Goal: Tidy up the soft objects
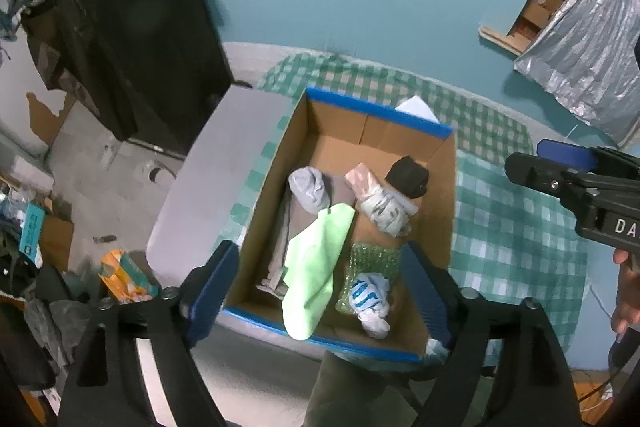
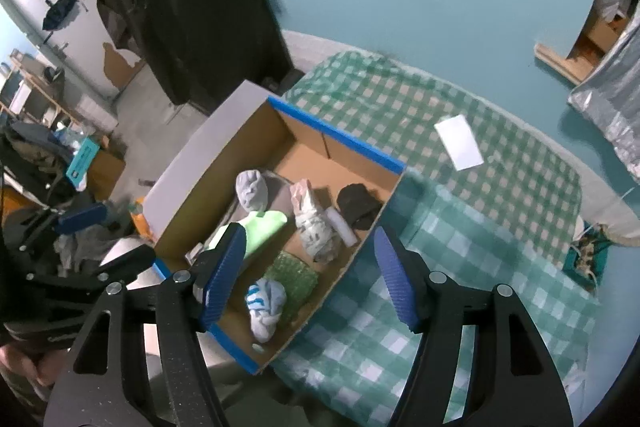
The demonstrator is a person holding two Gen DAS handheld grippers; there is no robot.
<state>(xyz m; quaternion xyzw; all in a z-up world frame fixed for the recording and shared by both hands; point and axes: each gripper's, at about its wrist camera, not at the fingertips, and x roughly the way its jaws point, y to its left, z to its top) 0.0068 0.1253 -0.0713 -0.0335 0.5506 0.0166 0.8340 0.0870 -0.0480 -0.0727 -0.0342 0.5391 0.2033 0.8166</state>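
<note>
Your left gripper and right gripper, both spread wide and empty, hang above the cardboard box on the checked bed, soft items inside; deposit step looks finished, so next find anything still loose.

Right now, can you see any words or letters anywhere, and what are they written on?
"DA": white letters on the black body of the right hand-held gripper, cut off at the picture's edge.
Blue marks on the white sock in the cardboard box: a pattern or letters, too crumpled to read.
Teal packet on the floor: print too small and blurred to read.
</note>
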